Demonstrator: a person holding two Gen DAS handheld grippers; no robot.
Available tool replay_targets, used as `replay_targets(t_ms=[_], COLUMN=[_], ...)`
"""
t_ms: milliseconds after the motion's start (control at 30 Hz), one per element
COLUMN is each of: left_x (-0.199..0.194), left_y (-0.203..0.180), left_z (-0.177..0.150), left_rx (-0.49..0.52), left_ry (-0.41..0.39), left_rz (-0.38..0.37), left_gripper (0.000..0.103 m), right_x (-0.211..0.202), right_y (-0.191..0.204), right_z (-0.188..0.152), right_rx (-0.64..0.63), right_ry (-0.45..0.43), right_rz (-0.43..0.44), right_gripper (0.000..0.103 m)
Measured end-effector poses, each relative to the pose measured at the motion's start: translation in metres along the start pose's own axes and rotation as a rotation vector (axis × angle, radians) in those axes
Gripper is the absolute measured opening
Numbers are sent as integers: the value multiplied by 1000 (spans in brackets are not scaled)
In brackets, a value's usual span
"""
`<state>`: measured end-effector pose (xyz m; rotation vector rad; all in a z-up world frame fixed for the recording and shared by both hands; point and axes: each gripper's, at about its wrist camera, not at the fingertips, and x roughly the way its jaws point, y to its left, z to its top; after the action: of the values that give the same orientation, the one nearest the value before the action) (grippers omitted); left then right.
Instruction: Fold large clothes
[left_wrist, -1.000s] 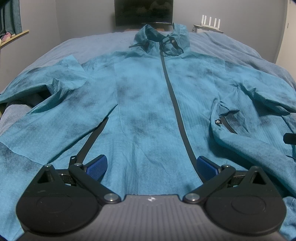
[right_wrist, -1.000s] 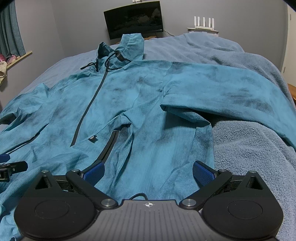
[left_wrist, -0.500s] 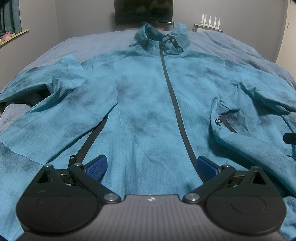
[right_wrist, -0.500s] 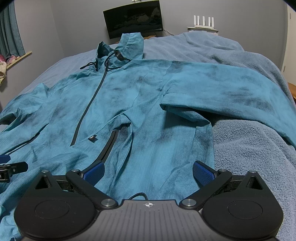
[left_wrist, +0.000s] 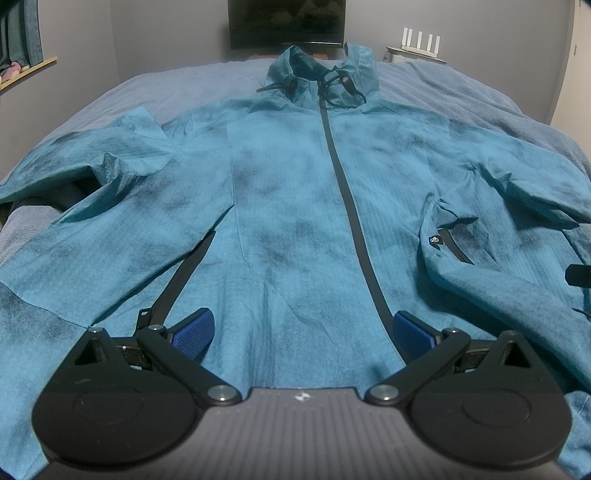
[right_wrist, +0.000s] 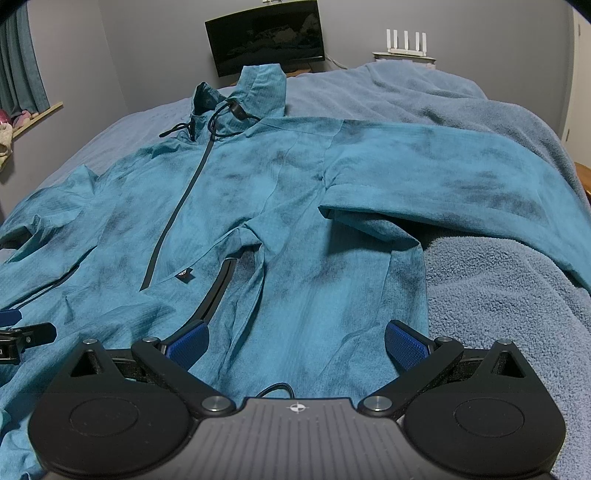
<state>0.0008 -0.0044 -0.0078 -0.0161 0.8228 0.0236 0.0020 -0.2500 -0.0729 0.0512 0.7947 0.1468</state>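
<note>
A large teal zip jacket (left_wrist: 291, 206) lies front up on the bed, collar at the far end, both sleeves spread out to the sides. My left gripper (left_wrist: 301, 332) hovers open over the jacket's hem, its blue pads either side of the black zip's lower end. In the right wrist view the same jacket (right_wrist: 295, 206) fills the frame. My right gripper (right_wrist: 295, 341) is open above the hem's right part, near the pocket zip (right_wrist: 218, 288). Nothing sits between either pair of fingers. The left gripper's tip (right_wrist: 22, 334) shows at the left edge.
A blue-grey blanket (right_wrist: 498, 291) covers the bed (left_wrist: 184, 85). A dark monitor (right_wrist: 266, 40) and a white router (right_wrist: 404, 46) stand beyond the far end. A curtain and a window sill (right_wrist: 33, 114) are at the left wall.
</note>
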Motion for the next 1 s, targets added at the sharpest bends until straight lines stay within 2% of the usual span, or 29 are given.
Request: replay_targets(t_ms=[400, 600, 800, 900, 1000], left_x=[1, 0, -5, 5, 22], left_y=[-1, -2, 0, -1, -2], left_z=[-1, 8, 57, 79, 84], left_rx=[0, 21, 57, 72, 63], left_ry=[1, -9, -131, -147, -117], left_rz=[0, 3, 75, 59, 17], left_gripper=[103, 103, 103, 103, 103], right_x=[-1, -24, -28, -23, -18], right_y=[-5, -35, -81, -101, -130], right_z=[-3, -5, -6, -7, -9], right_rx=[41, 234, 438, 518, 646], right_ry=[-16, -137, -213, -240, -259], right_rz=[4, -48, -152, -141, -106], right_gripper=[103, 103, 103, 103, 103])
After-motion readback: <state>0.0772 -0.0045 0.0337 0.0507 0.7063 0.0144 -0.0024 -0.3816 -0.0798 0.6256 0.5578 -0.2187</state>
